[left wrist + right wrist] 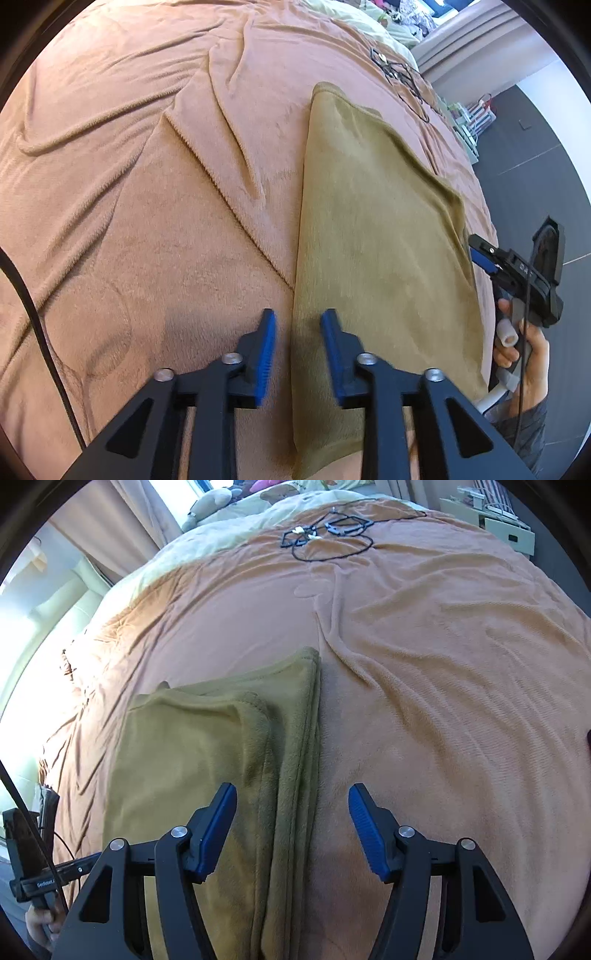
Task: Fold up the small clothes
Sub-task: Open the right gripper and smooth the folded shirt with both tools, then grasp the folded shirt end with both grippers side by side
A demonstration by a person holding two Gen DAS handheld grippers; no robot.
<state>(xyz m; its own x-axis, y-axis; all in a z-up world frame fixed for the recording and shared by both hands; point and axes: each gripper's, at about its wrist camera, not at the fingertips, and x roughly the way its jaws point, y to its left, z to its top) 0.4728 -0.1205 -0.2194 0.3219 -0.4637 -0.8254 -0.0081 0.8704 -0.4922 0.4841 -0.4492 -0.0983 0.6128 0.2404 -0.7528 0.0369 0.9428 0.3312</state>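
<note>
An olive-green fleece cloth [376, 236] lies folded in layers on the bed; in the right wrist view [207, 753] its stacked edges run down the middle. My left gripper [298, 341] is open and empty, straddling the cloth's left folded edge just above it. My right gripper [292, 812] is open wide and empty over the cloth's right layered edge. The right gripper also shows at the cloth's far side in the left wrist view [480, 254], and the left one at the lower left of the right wrist view [55, 877].
A wrinkled orange-brown blanket [147, 184] covers the bed. A tangle of black cables with glasses [328, 531] lies at the far end near pale pillows. Dark floor and a small rack [476, 114] are beside the bed on the right.
</note>
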